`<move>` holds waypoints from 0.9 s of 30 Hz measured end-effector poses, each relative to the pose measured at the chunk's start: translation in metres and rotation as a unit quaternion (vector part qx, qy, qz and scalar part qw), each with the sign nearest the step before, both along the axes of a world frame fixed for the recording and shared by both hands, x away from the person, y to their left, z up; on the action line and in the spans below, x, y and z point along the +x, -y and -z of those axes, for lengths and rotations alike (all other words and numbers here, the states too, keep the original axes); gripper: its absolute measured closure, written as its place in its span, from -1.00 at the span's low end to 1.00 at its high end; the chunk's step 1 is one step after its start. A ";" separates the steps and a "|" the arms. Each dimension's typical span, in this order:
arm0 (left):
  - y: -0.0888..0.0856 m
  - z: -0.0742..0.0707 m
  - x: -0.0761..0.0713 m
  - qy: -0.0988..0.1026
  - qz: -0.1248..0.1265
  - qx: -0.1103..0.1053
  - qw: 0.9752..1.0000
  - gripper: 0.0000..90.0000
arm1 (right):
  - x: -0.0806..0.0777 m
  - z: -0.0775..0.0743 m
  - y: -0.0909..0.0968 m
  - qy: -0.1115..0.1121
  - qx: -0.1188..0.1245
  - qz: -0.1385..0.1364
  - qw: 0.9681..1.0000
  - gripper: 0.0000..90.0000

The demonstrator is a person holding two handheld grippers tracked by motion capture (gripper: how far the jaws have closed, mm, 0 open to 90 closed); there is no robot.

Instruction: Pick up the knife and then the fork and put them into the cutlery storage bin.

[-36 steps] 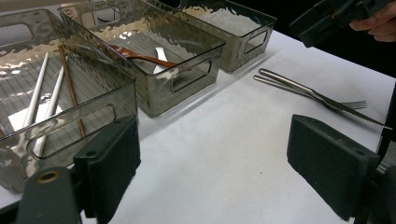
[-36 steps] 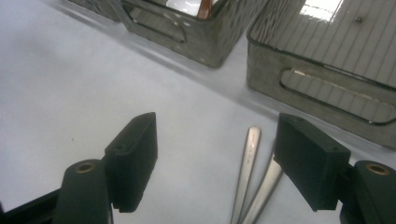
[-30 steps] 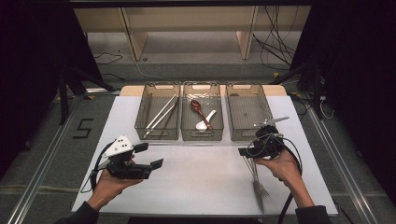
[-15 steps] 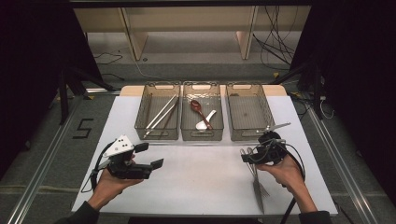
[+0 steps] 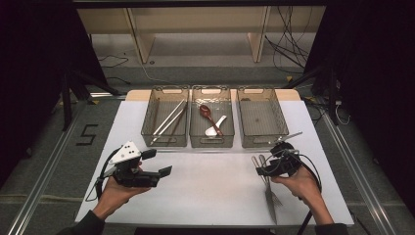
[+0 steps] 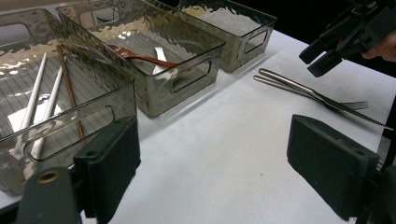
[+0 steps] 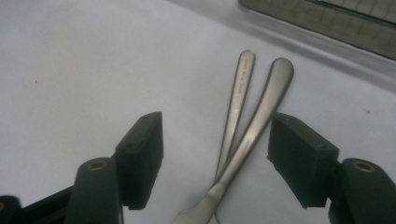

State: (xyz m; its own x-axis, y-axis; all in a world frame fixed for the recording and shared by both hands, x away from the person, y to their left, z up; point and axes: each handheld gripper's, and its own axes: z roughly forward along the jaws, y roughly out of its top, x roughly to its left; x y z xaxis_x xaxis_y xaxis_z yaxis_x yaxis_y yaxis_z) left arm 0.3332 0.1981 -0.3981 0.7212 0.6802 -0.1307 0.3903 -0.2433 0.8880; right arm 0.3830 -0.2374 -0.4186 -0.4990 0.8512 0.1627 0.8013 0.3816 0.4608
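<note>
The right gripper [image 7: 215,154], at lower centre of its own view, has its jaws spread and just closing around two crossed utensil handles [image 7: 247,116], not yet pinching; the knife [image 5: 269,196] and fork [image 6: 322,95] lie at lower right of the high view. The left gripper [image 5: 155,161] idles spread-jawed. The empty right bin [image 5: 260,117] sits nearby; nothing obstructs.

A black figure "5" [image 5: 87,134] stands on the grey floor left of the table, and the fork handle [image 7: 239,88] in the right gripper view carries a stamped line too small to read.
</note>
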 end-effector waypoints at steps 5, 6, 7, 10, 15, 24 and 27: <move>-0.001 -0.001 -0.002 0.001 -0.001 0.000 1.000 -0.63 | 0.001 0.004 0.001 -0.011 -0.011 -0.003 1.000 -0.06; -0.001 -0.001 -0.003 0.001 -0.001 0.000 1.000 -0.63 | 0.001 0.006 0.001 -0.012 -0.016 -0.004 1.000 -0.05; -0.001 -0.001 -0.003 0.001 -0.002 0.000 1.000 -0.63 | 0.001 0.006 0.001 -0.016 -0.018 -0.004 1.000 -0.03; -0.002 -0.001 -0.004 0.003 -0.001 0.002 1.000 -0.63 | 0.001 0.009 0.000 -0.026 -0.027 -0.007 0.999 0.01; -0.003 -0.001 -0.004 0.002 -0.003 0.000 1.000 -0.63 | 0.002 0.014 0.001 -0.046 -0.038 -0.012 0.998 0.08; -0.001 -0.001 -0.005 0.003 -0.001 0.004 1.000 -0.63 | 0.001 0.029 0.000 -0.085 -0.057 -0.018 0.995 0.23; -0.001 -0.001 -0.005 0.003 -0.001 0.003 1.000 -0.63 | 0.002 0.032 0.001 -0.089 -0.061 -0.017 0.994 0.29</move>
State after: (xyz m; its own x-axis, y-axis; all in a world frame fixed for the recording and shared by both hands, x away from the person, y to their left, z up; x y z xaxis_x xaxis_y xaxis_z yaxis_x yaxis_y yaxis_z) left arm 0.3285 0.1995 -0.3975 0.7199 0.6832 -0.1225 0.3864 -0.2479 0.8884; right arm 0.3846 -0.2386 -0.4509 -0.5009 0.8529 0.1473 0.8514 0.4549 0.2611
